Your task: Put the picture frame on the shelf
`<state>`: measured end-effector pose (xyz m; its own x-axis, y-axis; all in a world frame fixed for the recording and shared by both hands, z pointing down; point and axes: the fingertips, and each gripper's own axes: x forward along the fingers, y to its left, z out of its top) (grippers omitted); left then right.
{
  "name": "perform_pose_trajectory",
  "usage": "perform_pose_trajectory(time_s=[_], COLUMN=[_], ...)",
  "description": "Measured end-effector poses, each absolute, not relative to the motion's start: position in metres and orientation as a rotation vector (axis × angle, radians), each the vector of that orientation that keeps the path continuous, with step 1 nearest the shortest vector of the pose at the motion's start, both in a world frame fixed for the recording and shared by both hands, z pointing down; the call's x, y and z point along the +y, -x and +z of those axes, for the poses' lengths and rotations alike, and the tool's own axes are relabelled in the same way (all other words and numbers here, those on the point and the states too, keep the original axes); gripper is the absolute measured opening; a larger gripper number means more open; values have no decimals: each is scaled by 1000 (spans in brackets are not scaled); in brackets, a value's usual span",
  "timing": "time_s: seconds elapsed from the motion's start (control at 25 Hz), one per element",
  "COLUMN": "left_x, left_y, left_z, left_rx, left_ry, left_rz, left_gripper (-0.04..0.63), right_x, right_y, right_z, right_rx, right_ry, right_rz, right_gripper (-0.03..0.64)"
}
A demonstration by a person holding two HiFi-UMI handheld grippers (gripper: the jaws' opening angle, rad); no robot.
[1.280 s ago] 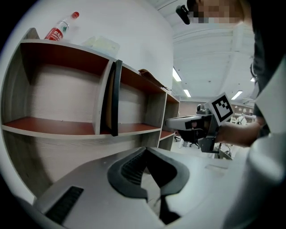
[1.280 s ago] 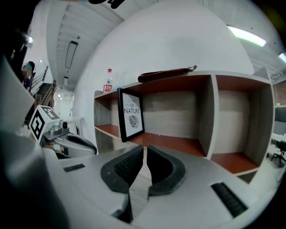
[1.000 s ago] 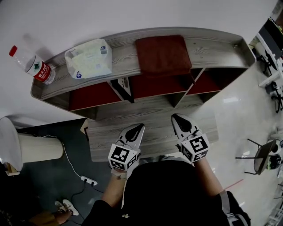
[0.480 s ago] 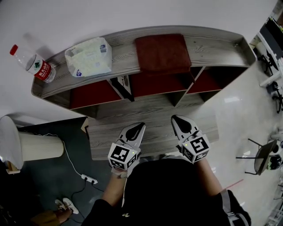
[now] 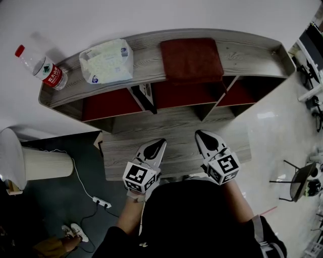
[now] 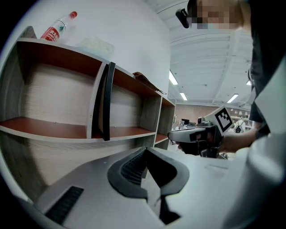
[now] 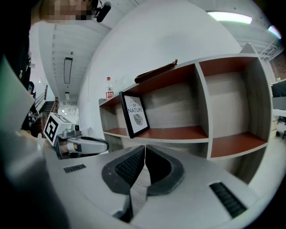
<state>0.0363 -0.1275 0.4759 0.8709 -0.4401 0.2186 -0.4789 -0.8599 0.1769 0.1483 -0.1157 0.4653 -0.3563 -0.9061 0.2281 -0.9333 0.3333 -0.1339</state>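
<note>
Just staring at a plain white wall [image 5: 166,15], glossy pale floor [image 5: 272,121] off right, dark grey floor [image 5: 50,201] left, long ceiling lights [image 6: 173,78] further back.

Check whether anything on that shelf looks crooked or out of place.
Only the picture frame: it leans against a divider at the front edge of the shelf, turned sideways rather than facing out. Nothing else stands out.

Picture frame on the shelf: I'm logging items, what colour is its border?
Black, on the picture frame, best seen in the right gripper view.
</note>
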Motion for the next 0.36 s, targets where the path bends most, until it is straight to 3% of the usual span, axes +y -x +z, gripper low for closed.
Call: perform_pose_trajectory(time_s=[0.36], left_x=[-131], left_y=[-24], left_z=[477], left_rx=[-731], left_ry=[-2796], left_rz=[247], left_gripper=[9], right_x=[-120], right_y=[-138], right_z=[464], right_rx=[-2482], right_ry=[-1707], right_rz=[375], right_gripper=[0])
